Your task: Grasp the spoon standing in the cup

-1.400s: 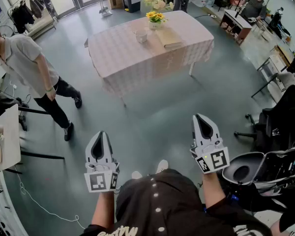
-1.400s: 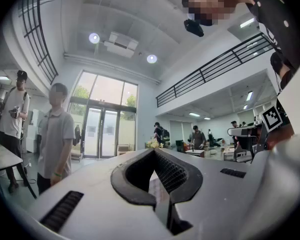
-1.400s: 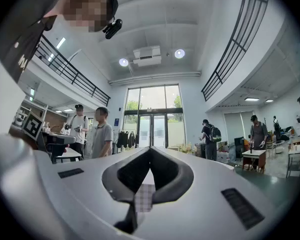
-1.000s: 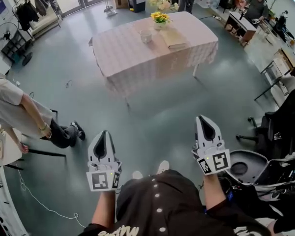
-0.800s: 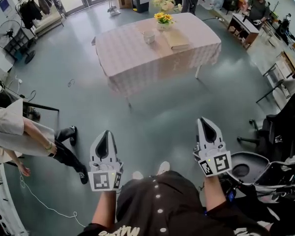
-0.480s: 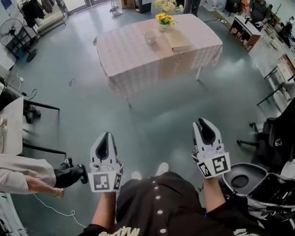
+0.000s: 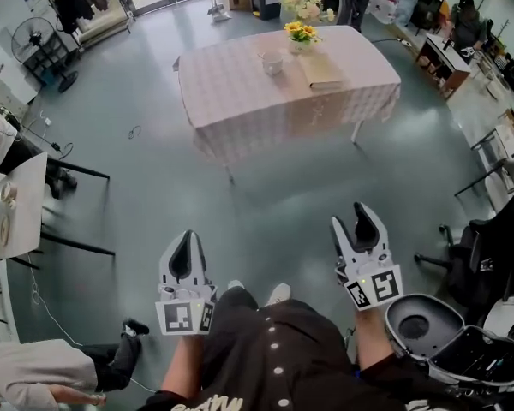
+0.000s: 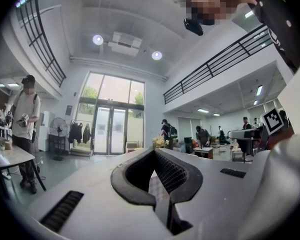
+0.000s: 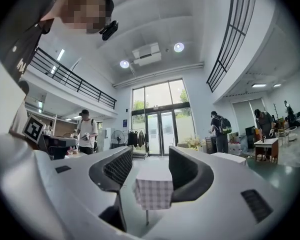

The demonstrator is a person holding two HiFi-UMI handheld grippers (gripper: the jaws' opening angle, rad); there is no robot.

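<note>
Big hall, grey floor [image 7: 146, 187], and the one table [image 7: 231, 92] is still well ahead. On it: one cup [image 7: 272, 62], one bunch of yellow flowers [image 7: 301, 32], one book [image 7: 322, 72]. The spoon's too small to make out. Left gripper [image 7: 182, 236] is closed on nothing. Right gripper [image 7: 356, 221] has just been opening wide, nothing between its jaws. I'd walk right up, then line the open one on the handle.

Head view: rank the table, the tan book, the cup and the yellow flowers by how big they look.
1. table
2. tan book
3. yellow flowers and cup: about alike, so not ranked.
</note>
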